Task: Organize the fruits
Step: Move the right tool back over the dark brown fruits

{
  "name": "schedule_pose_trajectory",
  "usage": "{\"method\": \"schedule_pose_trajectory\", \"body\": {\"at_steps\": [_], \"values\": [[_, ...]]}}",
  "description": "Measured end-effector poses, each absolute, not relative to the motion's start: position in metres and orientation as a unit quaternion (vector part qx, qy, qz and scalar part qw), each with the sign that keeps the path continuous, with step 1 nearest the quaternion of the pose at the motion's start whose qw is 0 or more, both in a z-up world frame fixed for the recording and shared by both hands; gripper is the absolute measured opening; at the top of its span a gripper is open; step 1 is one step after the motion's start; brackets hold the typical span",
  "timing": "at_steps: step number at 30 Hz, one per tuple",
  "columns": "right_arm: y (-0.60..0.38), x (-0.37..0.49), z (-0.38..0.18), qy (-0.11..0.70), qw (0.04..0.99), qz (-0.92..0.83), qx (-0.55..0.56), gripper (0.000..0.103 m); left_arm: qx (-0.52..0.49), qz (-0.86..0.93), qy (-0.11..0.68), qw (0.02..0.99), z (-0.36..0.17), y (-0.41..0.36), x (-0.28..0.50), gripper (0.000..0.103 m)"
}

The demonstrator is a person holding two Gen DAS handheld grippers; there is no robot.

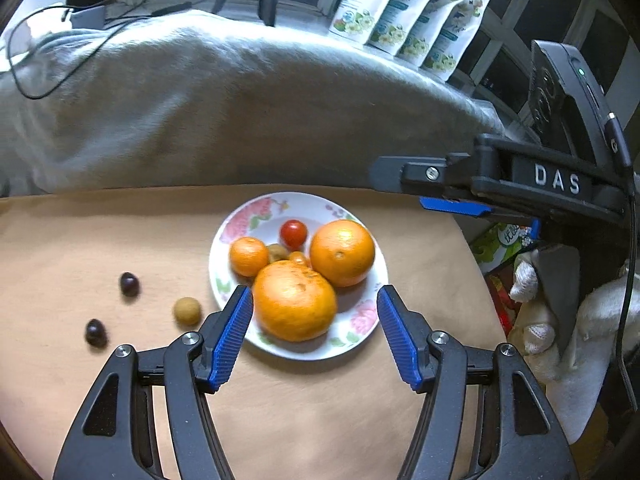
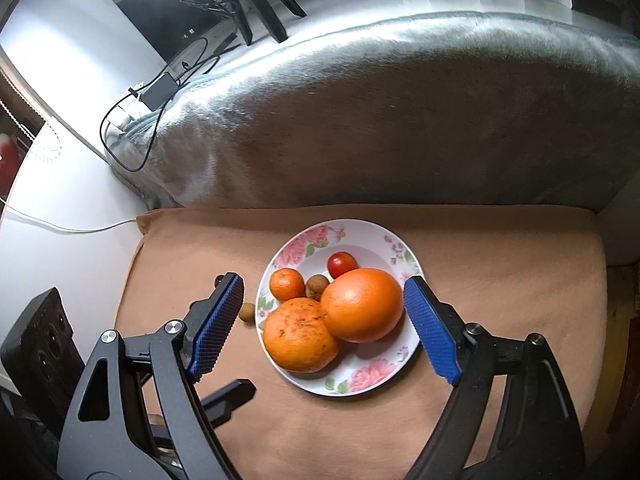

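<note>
hovering with your left gripper [image 1: 316, 312] and right gripper [image 2: 324, 320] both spread wide and empty above the plate [image 1: 360, 344], you take the small, light, roll-prone longan [image 1: 187, 311] left of it gently across its middle.

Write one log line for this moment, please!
left gripper: open | right gripper: open | white floral plate: holds fruit | two dark grapes: off plate

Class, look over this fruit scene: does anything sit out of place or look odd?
Yes. Three small fruits lie loose on the tan cloth, left of the floral plate: two dark round fruits and a tan one. The rest sits on the plate.
</note>
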State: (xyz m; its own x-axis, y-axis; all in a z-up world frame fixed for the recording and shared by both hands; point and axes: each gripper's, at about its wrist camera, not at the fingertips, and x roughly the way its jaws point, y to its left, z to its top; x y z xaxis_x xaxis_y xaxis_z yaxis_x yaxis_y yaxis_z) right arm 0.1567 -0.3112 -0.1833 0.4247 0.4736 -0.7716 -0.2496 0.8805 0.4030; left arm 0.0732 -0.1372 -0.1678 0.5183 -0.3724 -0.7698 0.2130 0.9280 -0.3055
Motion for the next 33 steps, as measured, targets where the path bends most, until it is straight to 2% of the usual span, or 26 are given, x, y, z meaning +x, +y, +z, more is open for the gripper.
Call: {"method": "schedule_pose_trajectory", "body": {"at_steps": [13,19,31,33], "values": [[-0.271,0.122,-0.172,0.466,0.853,0.218,0.088,0.085,-0.094,-0.157,0.465,0.866,-0.164,-0.061,0.052,0.064],[-0.234,0.098,-0.172,0.460,0.856,0.233,0.031,0.085,-0.101,-0.135,0.479,0.862,-0.175,-0.017,0.048,0.064],[-0.165,0.066,-0.202,0.481,0.830,0.280,-0.041,0.084,-0.105,-0.105,0.509,0.848,-0.203,0.034,0.057,0.064],[-0.155,0.063,-0.209,0.485,0.824,0.288,-0.052,0.080,-0.108,-0.108,0.516,0.843,-0.209,0.038,0.060,0.062]]}}
